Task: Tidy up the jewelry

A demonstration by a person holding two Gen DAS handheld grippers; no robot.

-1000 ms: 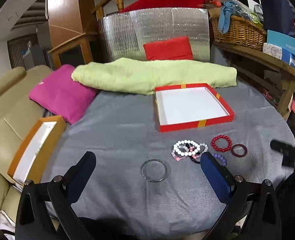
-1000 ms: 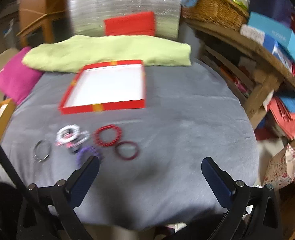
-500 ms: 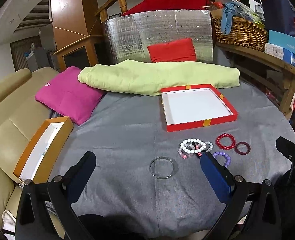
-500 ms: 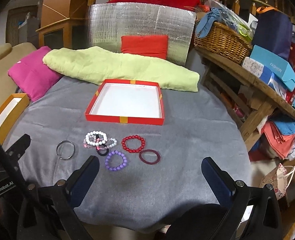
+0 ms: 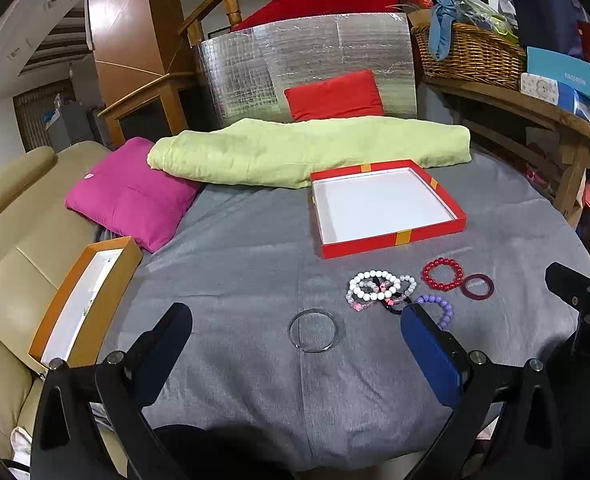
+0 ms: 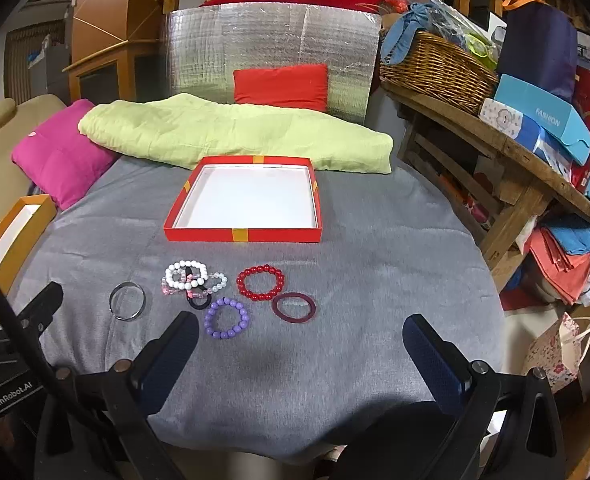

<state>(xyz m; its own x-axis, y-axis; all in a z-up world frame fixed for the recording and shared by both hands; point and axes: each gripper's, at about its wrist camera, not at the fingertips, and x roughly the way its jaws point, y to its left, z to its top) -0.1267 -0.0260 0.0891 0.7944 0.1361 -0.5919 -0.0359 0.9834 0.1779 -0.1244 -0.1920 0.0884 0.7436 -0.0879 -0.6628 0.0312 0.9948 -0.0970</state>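
Note:
A shallow red tray (image 5: 395, 240) (image 6: 243, 234) with a white inside sits on the grey tablecloth. In front of it lie several bracelets: a clear bangle (image 5: 313, 330) (image 6: 127, 301), a white bead bracelet (image 5: 374, 283) (image 6: 186, 274) on a pink and clear tangle, a red bead bracelet (image 5: 443, 274) (image 6: 260, 283), a dark red ring (image 5: 477, 287) (image 6: 294, 307) and a purple bead bracelet (image 5: 441, 309) (image 6: 227, 318). My left gripper (image 5: 295, 320) hovers open over the bangle. My right gripper (image 6: 299, 336) hangs open just nearer than the purple and dark red ones, holding nothing.
A green folded blanket (image 5: 307, 152) and a pink cushion (image 5: 131, 196) lie behind and left of the tray. An orange box (image 5: 83, 300) rests on the beige sofa at left. A wooden shelf (image 6: 507, 148) with a wicker basket and boxes stands at right.
Both views have steadied and drawn closer over the table. The bracelets now sit nearer to the fingers in each view. Nothing has been picked up.

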